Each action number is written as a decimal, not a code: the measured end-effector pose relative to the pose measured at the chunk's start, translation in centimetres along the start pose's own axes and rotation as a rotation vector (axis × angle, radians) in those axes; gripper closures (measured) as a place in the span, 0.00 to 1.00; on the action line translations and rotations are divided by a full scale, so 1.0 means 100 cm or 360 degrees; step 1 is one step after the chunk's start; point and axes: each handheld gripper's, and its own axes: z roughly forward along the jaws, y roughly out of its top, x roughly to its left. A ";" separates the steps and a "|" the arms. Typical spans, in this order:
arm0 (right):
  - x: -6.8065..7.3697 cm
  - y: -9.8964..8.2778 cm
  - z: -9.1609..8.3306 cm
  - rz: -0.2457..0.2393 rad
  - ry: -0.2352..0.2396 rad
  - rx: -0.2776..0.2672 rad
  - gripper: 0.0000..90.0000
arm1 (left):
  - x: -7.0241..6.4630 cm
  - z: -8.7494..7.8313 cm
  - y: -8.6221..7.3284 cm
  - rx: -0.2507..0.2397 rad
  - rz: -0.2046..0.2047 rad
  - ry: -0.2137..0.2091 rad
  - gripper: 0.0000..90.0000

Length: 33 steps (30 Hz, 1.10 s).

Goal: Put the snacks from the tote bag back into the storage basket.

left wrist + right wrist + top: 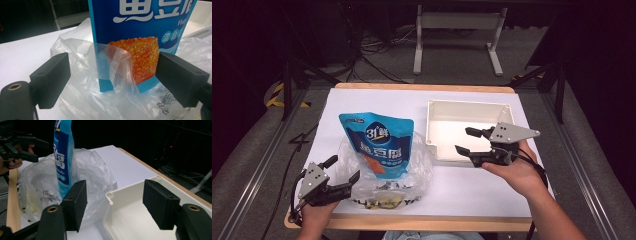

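**Standing pouch in a clear bag, both grippers spread and empty**

Standing upright at centre-left of the high view, a blue printed food pouch (379,145) with white lettering and an orange block pictured on its front sits inside a crumpled clear plastic bag (419,167), whose film gathers around its lower half on the white-covered table (472,192). In the left gripper view the pouch (140,37) fills the upper middle of the frame, with a fold of the bag (75,100) lapping over its lower edge.

At lower left of the high view, the left gripper (343,170) rests just beside the bag, its jaws spread apart and holding nothing; its own view shows the pouch and bag between and beyond the two black jaws.

Right of the bag, a shallow white rectangular plastic tray (469,106) lies at upper centre-right. The right gripper (468,141) hovers over the tray's near edge, jaws wide apart and empty. In the right gripper view the tray's corner (111,195) sits between the jaws, with the bag (97,170) and pouch (62,152) at left.
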 end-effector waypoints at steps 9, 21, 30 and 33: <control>0.003 0.018 0.025 -0.0025 0.0107 0.0029 0.37 | 0.000 0.001 0.000 0.0003 0.0002 -0.0007 0.15; 0.015 0.037 0.062 -0.0069 0.0228 0.0008 0.34 | 0.000 -0.001 0.000 -0.0008 0.0003 -0.0016 0.15; 0.030 0.039 0.096 -0.0095 0.0302 0.0050 0.30 | 0.001 -0.001 -0.001 0.0000 -0.0002 -0.0031 0.16; 0.032 0.041 0.101 -0.0098 0.0315 0.0031 0.29 | 0.002 -0.001 -0.001 -0.0013 -0.0004 -0.0029 0.16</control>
